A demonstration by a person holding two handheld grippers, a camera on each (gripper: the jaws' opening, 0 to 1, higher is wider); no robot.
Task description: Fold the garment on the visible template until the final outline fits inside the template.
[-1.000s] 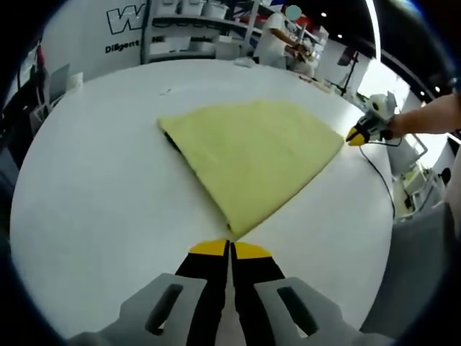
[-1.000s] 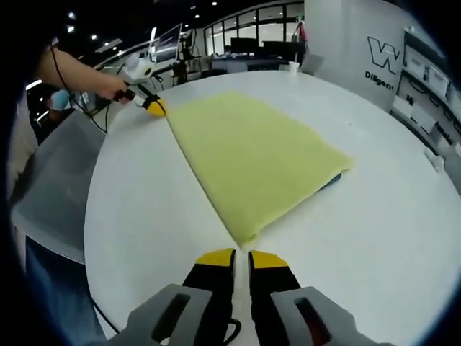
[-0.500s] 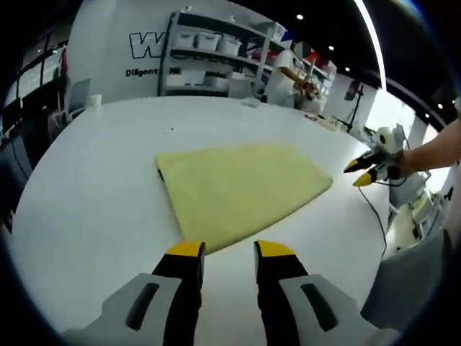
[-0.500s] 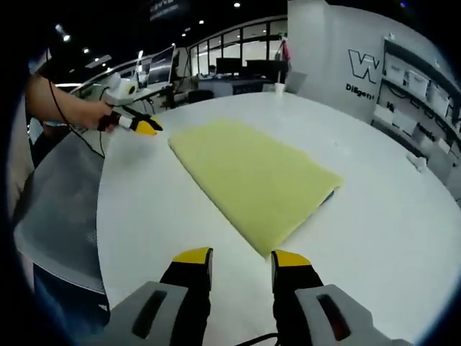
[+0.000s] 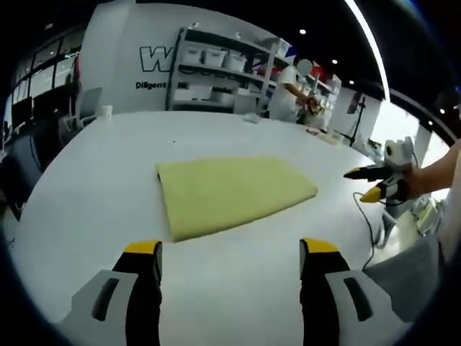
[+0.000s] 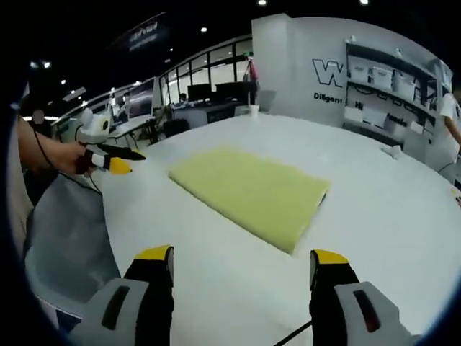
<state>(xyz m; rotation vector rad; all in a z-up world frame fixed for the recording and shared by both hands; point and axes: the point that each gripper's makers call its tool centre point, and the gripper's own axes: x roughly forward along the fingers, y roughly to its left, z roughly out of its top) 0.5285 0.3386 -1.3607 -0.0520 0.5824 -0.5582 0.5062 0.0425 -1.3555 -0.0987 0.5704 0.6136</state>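
Observation:
A folded yellow garment [image 5: 230, 191] lies flat on the white table [image 5: 94, 180]; the right gripper view shows the garment [image 6: 248, 191] too, with a thin dark edge of the template [image 6: 322, 196] peeking out at its right corner. My left gripper [image 5: 230, 249] hangs open above the table, short of the garment's near edge, nothing between its fingers. My right gripper [image 6: 243, 254] is open as well, back from the garment. The right gripper [image 5: 371, 184], held by a hand, appears at the right of the left gripper view, and the left gripper [image 6: 115, 160] at the left of the right gripper view.
Shelves with white bins [image 5: 216, 61] line the far wall, and a person [image 5: 288, 90] stands by them. A small cup [image 5: 106, 111] sits at the table's far edge. A cable [image 5: 367, 223] hangs off the right side. Desks with monitors [image 6: 202, 94] lie beyond the table.
Both grippers went from shut at the garment's corners to wide open and pulled back and up from it. The garment stays flat on the table.

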